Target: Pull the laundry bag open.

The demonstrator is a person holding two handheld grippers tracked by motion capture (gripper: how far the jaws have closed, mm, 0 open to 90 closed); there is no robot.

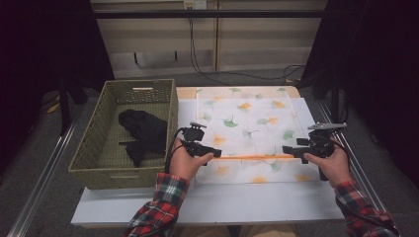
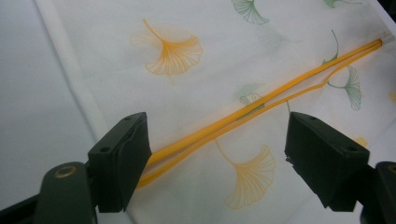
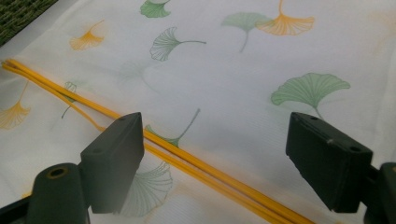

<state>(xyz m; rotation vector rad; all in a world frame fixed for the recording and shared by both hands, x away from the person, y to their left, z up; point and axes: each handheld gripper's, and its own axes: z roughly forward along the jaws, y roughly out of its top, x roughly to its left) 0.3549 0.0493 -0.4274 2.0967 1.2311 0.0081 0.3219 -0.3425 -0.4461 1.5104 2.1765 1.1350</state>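
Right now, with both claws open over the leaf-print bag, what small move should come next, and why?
Probably lower both claws and shut them on the orange zipper strip. The left claw and right claw are both open, each near one end of the strip on the leaf-print bag, gripping nothing.

Your high view looks forward and down over the surface (image 1: 237, 205); both gripper views sit close above the cloth (image 1: 249, 128), sharing its orange trim (image 2: 261, 109).
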